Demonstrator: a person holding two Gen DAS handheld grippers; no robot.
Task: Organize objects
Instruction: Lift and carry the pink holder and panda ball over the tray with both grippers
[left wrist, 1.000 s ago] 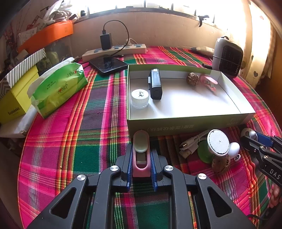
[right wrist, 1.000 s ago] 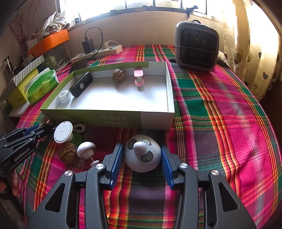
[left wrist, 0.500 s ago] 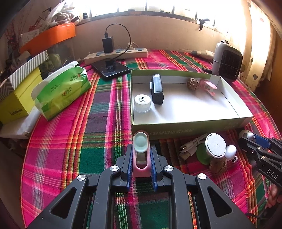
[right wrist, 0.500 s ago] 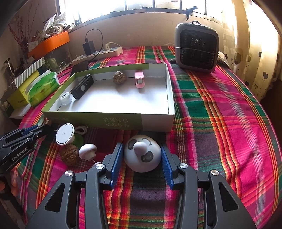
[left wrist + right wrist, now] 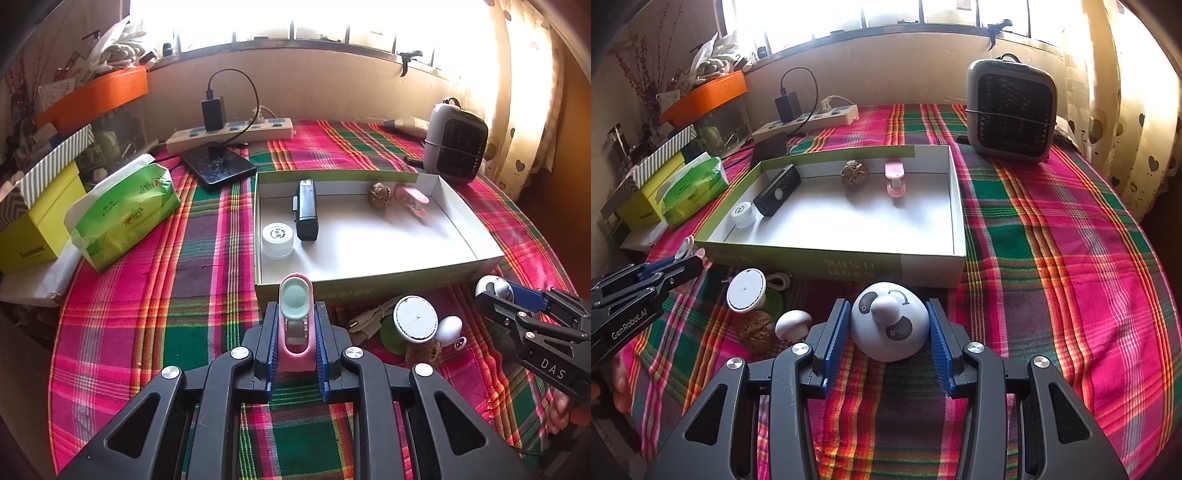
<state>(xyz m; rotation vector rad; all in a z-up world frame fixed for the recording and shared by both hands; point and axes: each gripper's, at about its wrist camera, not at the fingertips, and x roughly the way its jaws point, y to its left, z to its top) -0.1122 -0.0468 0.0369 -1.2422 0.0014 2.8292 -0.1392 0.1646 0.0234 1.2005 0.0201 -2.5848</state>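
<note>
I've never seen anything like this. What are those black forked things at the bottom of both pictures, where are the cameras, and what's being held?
There is no robot here. A person holds a two-fingered tool in each hand, and a wide-angle camera on each looks forward along its fingers, so each picture shows its own tool at the bottom.

In the left camera's picture, the left hand-held gripper is shut on a small pink clip. In the right camera's picture, the right hand-held gripper clasps a white dome-shaped panda toy.

Both are in front of a shallow cardboard box on a plaid tablecloth. The box already holds a white jar, a black gadget, a walnut and another pink clip. More small things wait outside the box, among them a white mushroom figure.
</note>
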